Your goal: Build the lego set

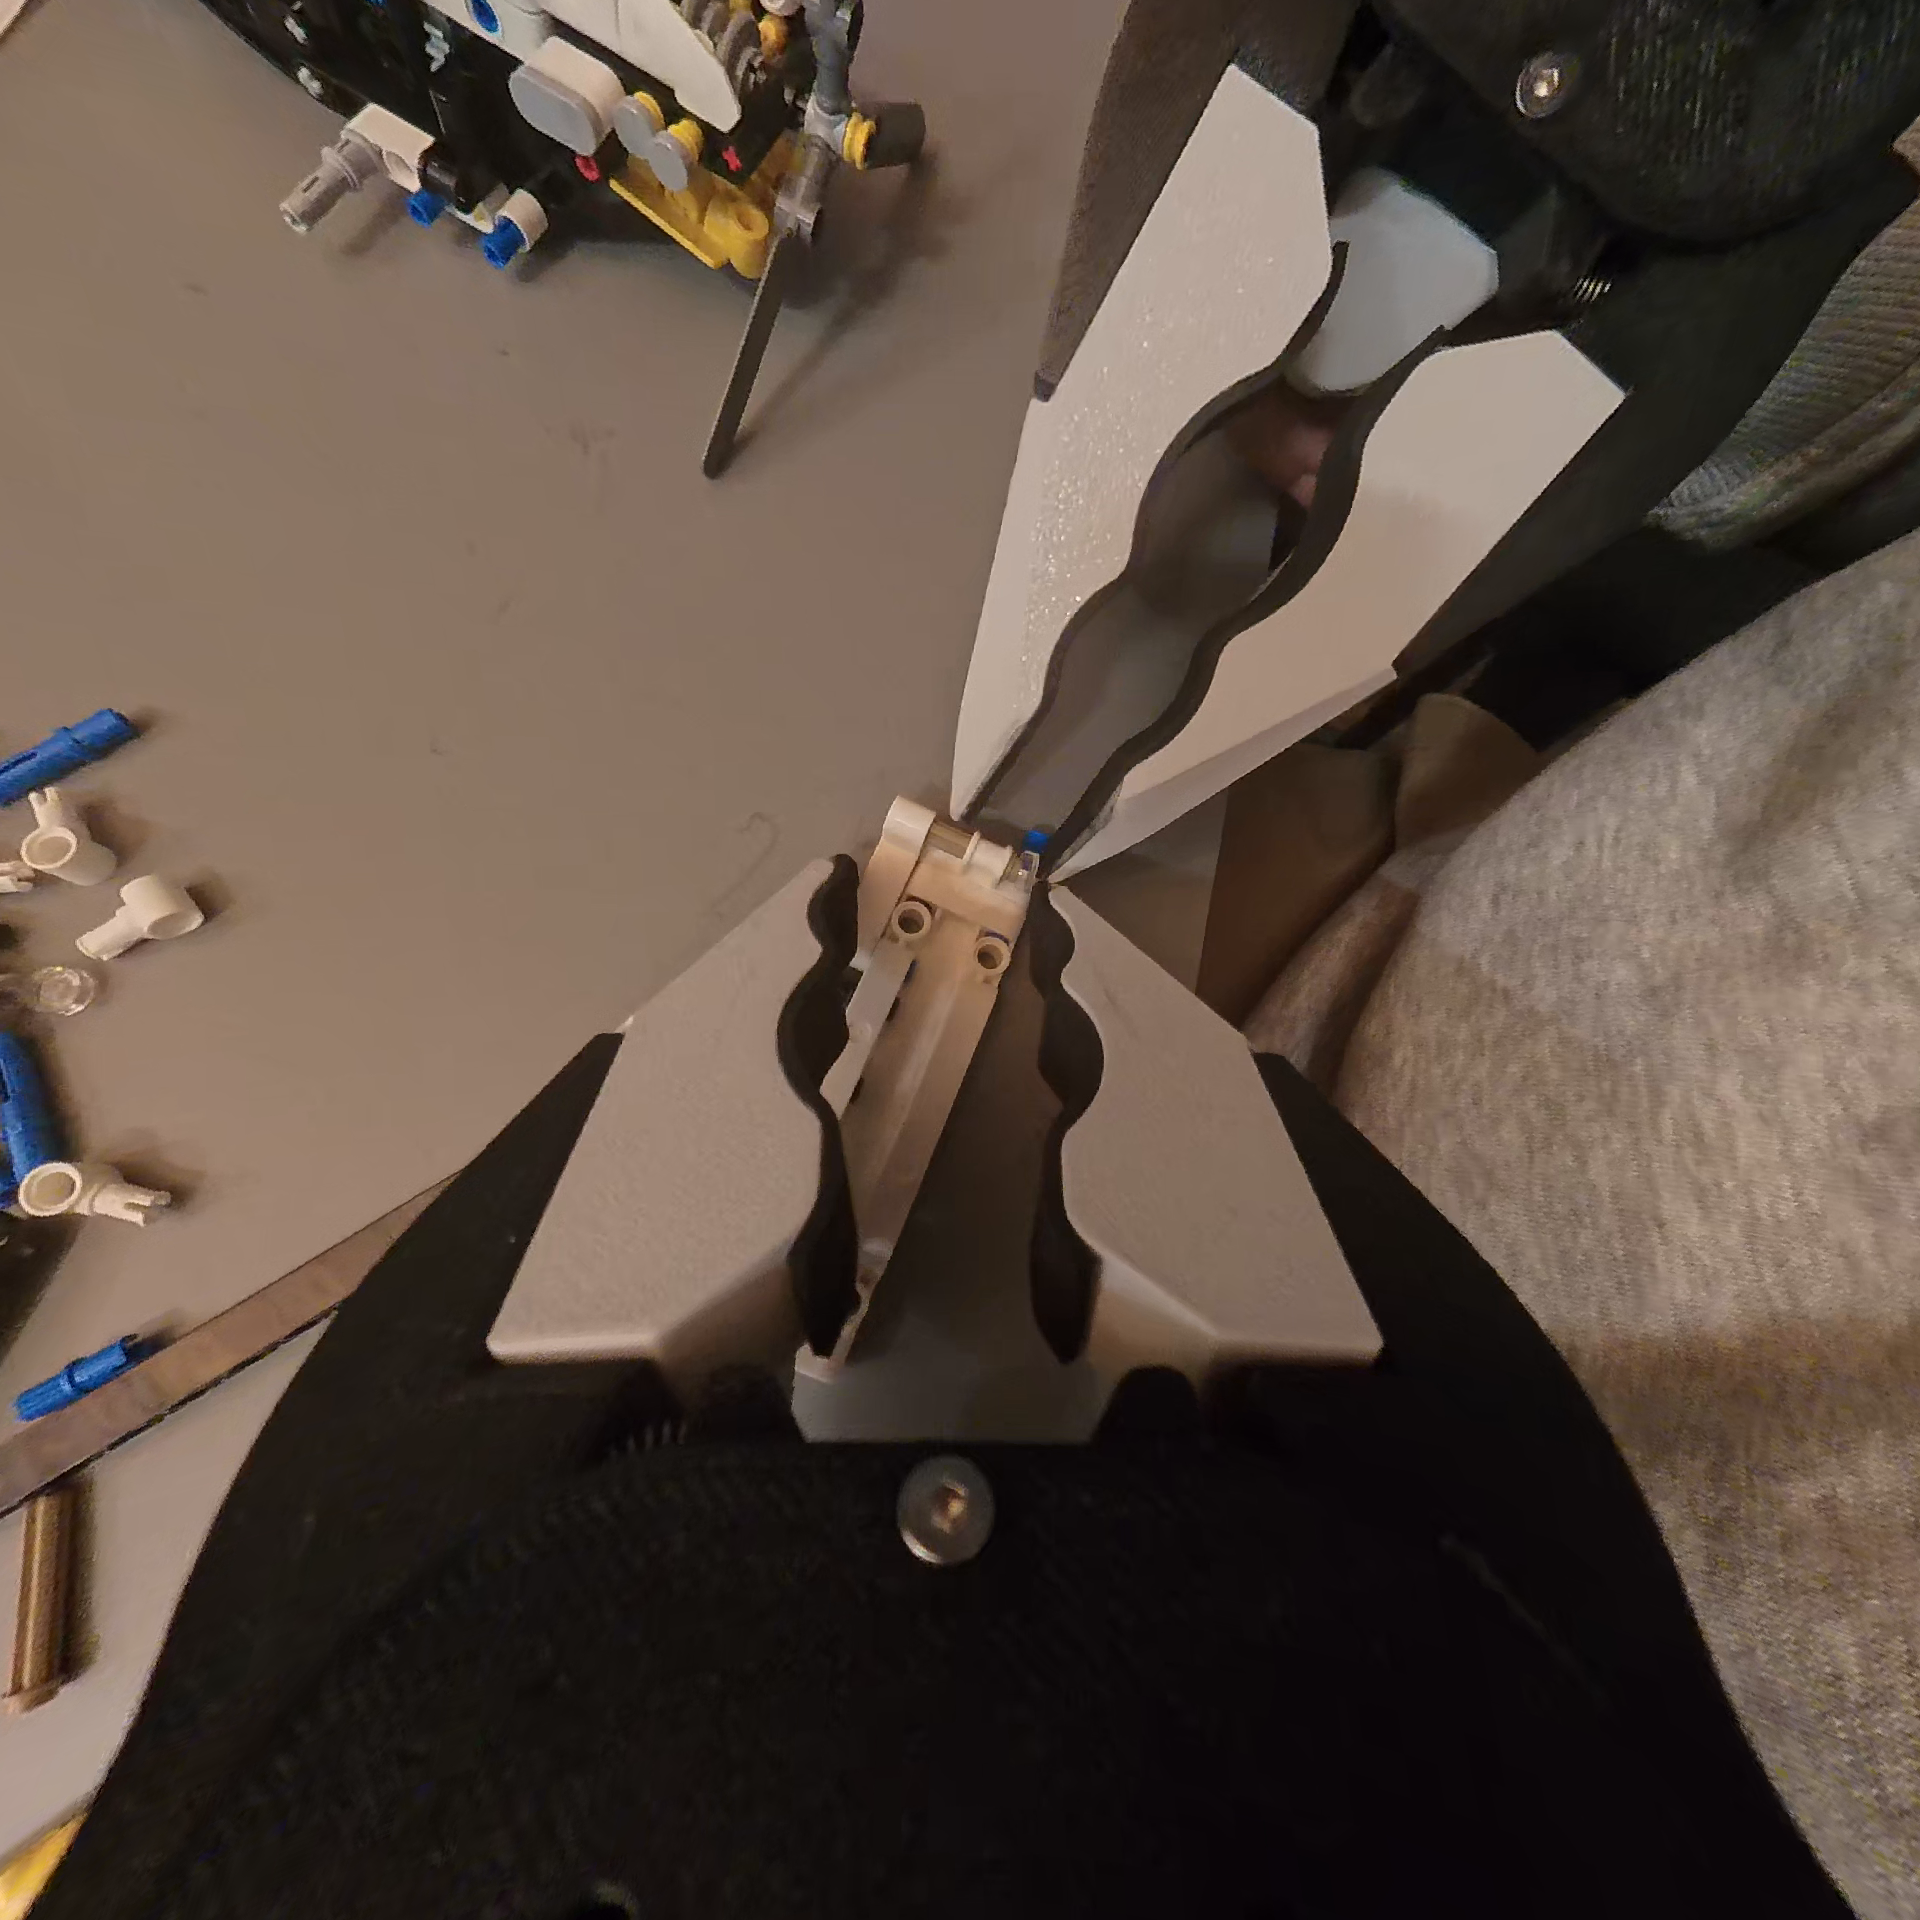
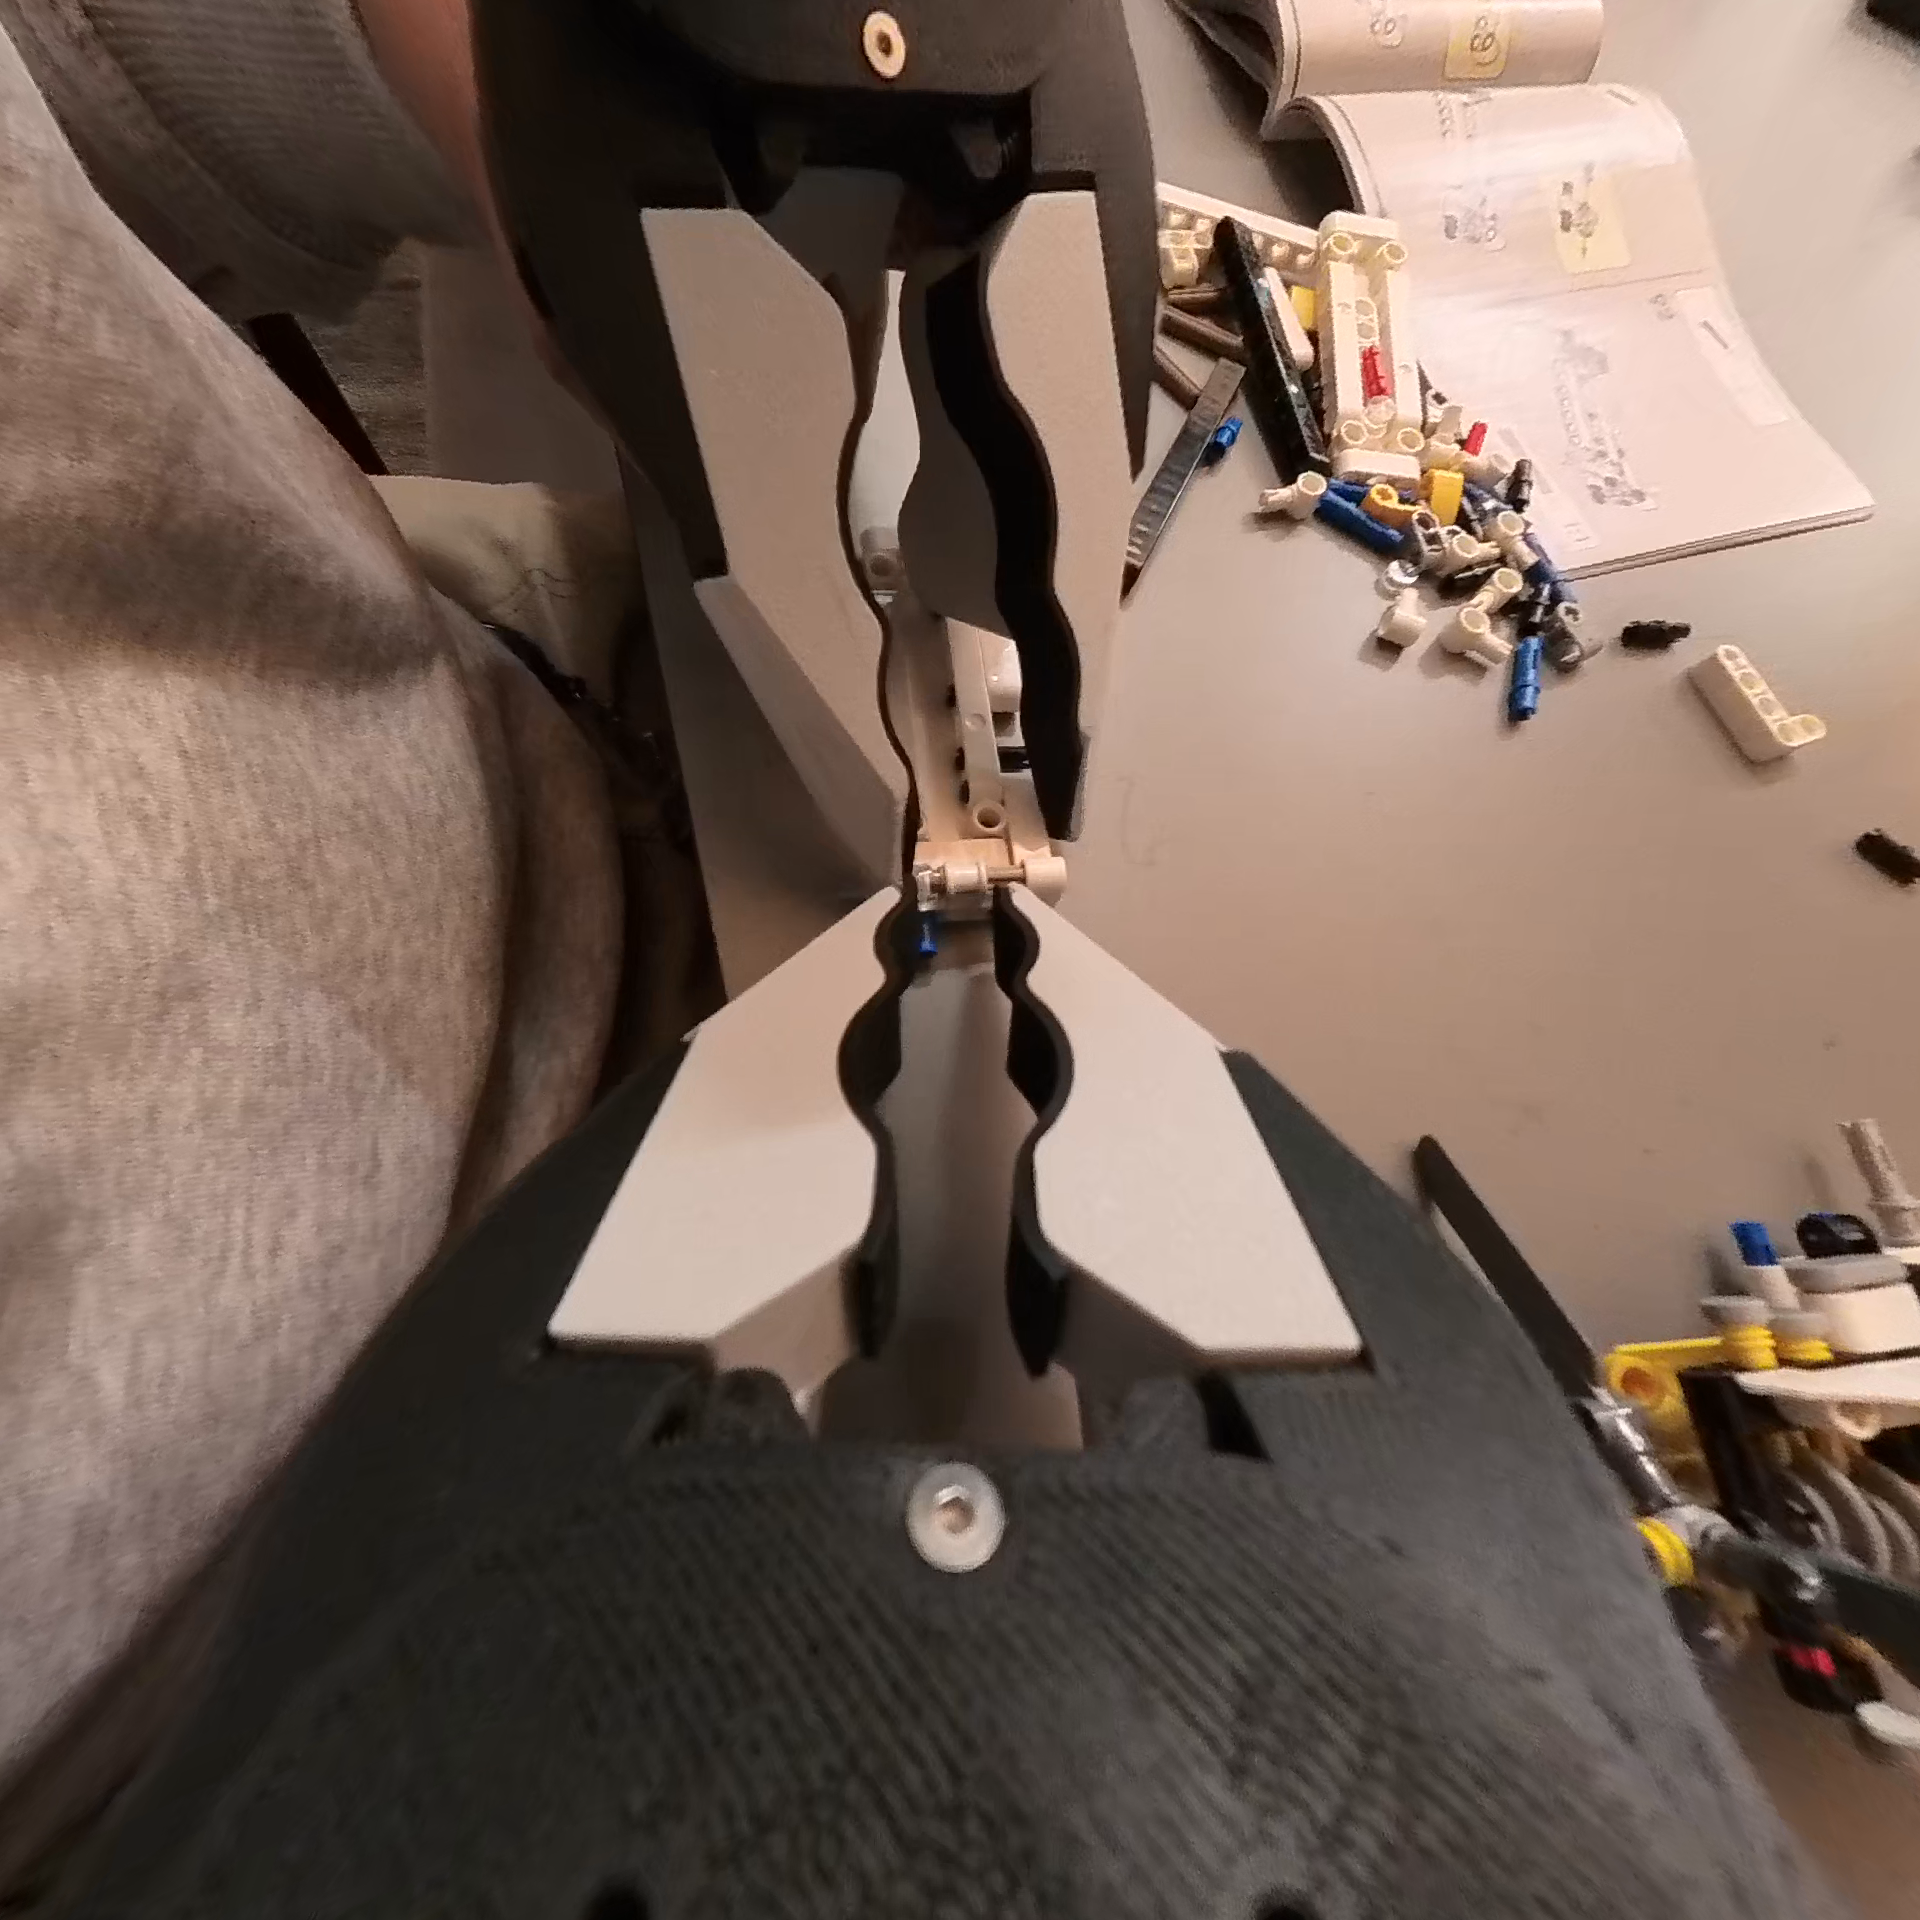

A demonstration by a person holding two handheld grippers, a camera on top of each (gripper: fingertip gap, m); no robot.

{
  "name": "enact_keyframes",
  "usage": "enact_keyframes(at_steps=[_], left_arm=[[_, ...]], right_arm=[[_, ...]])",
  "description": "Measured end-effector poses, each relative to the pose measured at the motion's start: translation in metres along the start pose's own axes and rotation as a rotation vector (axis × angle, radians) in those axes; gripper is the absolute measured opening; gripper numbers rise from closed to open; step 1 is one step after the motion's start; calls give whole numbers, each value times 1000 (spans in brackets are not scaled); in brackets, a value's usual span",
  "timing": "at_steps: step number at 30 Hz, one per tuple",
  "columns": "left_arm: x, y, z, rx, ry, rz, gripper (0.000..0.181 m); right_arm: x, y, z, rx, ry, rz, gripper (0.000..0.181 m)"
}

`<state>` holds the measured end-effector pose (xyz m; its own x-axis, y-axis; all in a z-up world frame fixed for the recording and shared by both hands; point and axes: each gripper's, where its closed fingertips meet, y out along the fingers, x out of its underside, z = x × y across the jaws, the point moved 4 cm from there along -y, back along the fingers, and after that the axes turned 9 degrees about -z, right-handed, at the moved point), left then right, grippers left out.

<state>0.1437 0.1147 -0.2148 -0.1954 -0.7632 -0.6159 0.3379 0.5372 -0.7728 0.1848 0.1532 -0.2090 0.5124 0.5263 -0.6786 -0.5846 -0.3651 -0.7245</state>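
Okay, left gripper (image 1: 940,883): closed on the white lego assembly (image 1: 914,1039), which runs the length of the gap between its fingers.
Right gripper (image 2: 961,914): narrow, tips pinched at the end of the same assembly (image 2: 971,769), by a small blue pin (image 2: 923,938); whether it grips the pin or the white end piece, cannot tell.
Assembly place: held off the grey table (image 1: 416,582), just past the table's near edge, over the person's grey-clad lap (image 1: 1662,1039).
Assembly axis: long axis lies along the left fingers, far end pointing straight at the right gripper (image 1: 1039,821); a short cross piece sits at that end, across the axis.
Gripper relation: tip to tip, facing each other, meeting at the cross piece.
Left view only: partly built model (image 1: 623,114) in black, white and yellow at the table's far edge; loose white connectors (image 1: 140,914) and blue pins (image 1: 62,743) by the left edge; a brown axle (image 1: 42,1600) near the bottom left corner.
Right view only: open instruction booklet (image 2: 1621,312) at the table's far right; heap of mixed loose parts (image 2: 1455,540) touching the booklet's near edge; a white beam (image 2: 1756,717) lying apart from the heap; left gripper (image 2: 977,831) seen from the front.
Both views: the model (image 2: 1766,1455), here at the right edge and partly blurred.
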Motion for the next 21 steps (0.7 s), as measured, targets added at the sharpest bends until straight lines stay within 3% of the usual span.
enact_keyframes(at_steps=[14,21], left_arm=[[0,0,1,28,-5,0,30],[0,0,1,57,-25,1,29]], right_arm=[[1,1,7,-53,51,-9,28],[-2,2,9,-89,-19,-24,31]])
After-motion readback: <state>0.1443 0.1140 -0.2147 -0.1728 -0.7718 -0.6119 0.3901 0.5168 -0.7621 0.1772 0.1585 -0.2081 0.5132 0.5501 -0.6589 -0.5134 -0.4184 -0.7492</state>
